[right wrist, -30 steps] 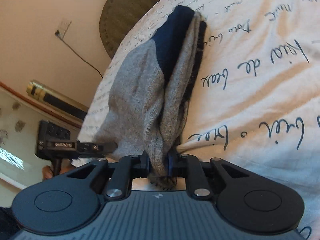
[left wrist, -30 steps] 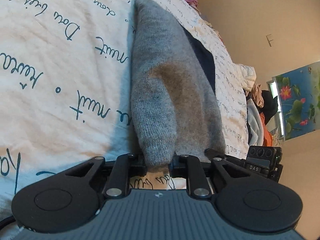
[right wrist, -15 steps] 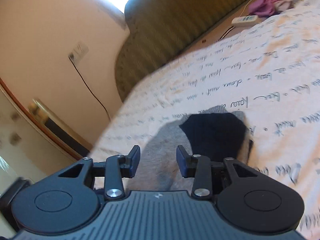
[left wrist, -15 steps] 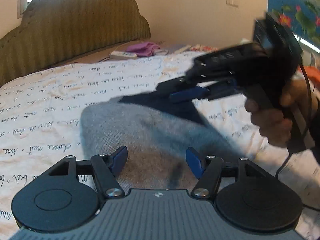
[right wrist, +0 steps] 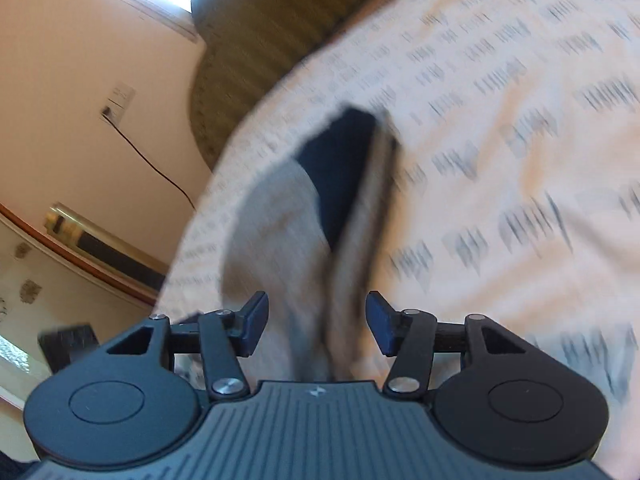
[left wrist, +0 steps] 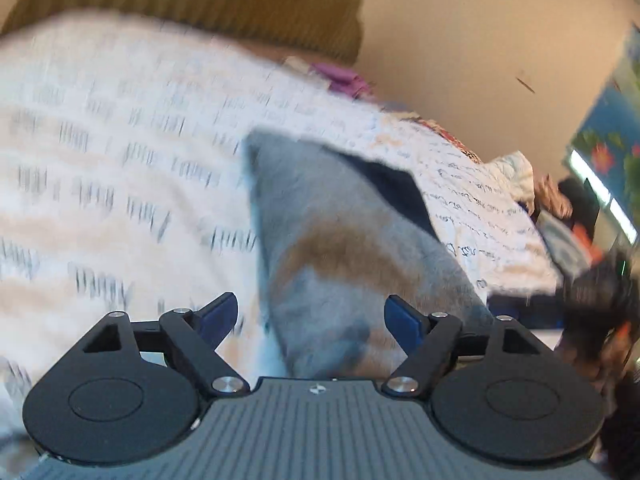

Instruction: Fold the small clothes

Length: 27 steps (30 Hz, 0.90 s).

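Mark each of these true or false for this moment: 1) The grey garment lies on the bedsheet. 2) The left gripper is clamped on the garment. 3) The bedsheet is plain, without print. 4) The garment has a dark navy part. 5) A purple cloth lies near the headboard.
1) True: the grey garment lies on the bedsheet.
2) False: the left gripper has its jaws apart and opening, with the pads clear of the cloth seen between them.
3) False: the sheet is printed with lines of dark handwriting.
4) True: a navy part shows at its far end.
5) True: a purple cloth lies by the headboard.
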Available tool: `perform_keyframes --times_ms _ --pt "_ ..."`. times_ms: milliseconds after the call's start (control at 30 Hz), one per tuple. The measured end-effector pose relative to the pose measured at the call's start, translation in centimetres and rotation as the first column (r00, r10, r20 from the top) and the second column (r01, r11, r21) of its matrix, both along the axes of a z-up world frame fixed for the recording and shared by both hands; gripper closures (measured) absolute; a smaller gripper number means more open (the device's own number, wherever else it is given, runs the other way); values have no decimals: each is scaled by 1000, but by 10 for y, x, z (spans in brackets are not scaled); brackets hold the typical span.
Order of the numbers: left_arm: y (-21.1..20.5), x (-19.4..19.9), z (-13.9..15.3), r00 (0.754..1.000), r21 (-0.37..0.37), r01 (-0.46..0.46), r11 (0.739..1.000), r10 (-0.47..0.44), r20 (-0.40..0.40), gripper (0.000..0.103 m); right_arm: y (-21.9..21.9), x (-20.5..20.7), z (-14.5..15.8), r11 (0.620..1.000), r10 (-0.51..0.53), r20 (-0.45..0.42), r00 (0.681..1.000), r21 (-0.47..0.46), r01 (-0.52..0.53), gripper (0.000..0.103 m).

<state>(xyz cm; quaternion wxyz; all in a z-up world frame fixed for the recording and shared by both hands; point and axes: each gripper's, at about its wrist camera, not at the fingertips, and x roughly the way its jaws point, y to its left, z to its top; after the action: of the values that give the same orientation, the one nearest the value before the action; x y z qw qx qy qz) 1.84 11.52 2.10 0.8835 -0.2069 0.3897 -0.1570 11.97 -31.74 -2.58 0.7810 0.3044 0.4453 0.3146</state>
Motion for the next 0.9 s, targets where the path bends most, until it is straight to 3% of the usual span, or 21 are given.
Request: perform_keyframes --times_ms 33,100,167,233,267,333,400,500,567,667,700,767,800,833,900 --pt "4 3 -8 999 -53 3 999 -6 -54 24 -2 -6 -8 1000 9 -37 999 12 -8 49" --pt "10 8 -14 997 -155 -6 988 -7 -80 24 -2 -13 -20 997 30 -84 996 78 -24 50" --pt "14 21 -19 987 -283 1 959 -46 -154 32 7 -9 -25 990 68 -116 991 134 -53 51" --pt "13 31 -26 972 -372 5 928 -92 -216 68 20 -4 -29 987 91 -129 987 141 -73 66" --pt "8 35 -28 966 -363 12 932 -105 -238 76 26 -1 -31 989 99 -139 985 124 -82 87" --pt "0 34 -24 965 -302 25 953 -102 -241 84 36 2 -29 990 118 -122 985 89 -107 89" --pt "-1 25 -10 976 -279 45 959 -102 -192 94 40 -5 -13 989 139 -53 989 59 -136 90" --pt "7 12 7 983 -302 68 951 -116 -142 96 30 -23 9 984 157 22 987 80 -158 91" --pt "10 3 12 979 -304 85 949 -136 -151 96 24 -31 13 982 171 21 985 82 -172 91" --pt "13 -8 1 971 -249 103 963 -152 -183 97 23 -40 1 982 183 -17 983 55 -182 91" --pt "14 -10 -8 965 -240 103 965 -155 -210 93 23 -42 -6 981 187 -31 982 53 -185 91" --pt "21 -15 -23 959 -200 56 978 -108 -261 91 19 -46 -20 987 160 -59 985 20 -159 89" --pt "25 -18 -25 960 -217 48 975 -105 -259 91 15 -48 -25 991 134 -72 988 32 -132 89" --pt "28 -19 -19 964 -225 52 973 -108 -244 88 11 -48 -26 990 130 -74 989 55 -126 88" --pt "29 -27 7 986 -153 64 986 -87 -144 79 5 -46 -13 993 102 -37 994 60 -99 85"
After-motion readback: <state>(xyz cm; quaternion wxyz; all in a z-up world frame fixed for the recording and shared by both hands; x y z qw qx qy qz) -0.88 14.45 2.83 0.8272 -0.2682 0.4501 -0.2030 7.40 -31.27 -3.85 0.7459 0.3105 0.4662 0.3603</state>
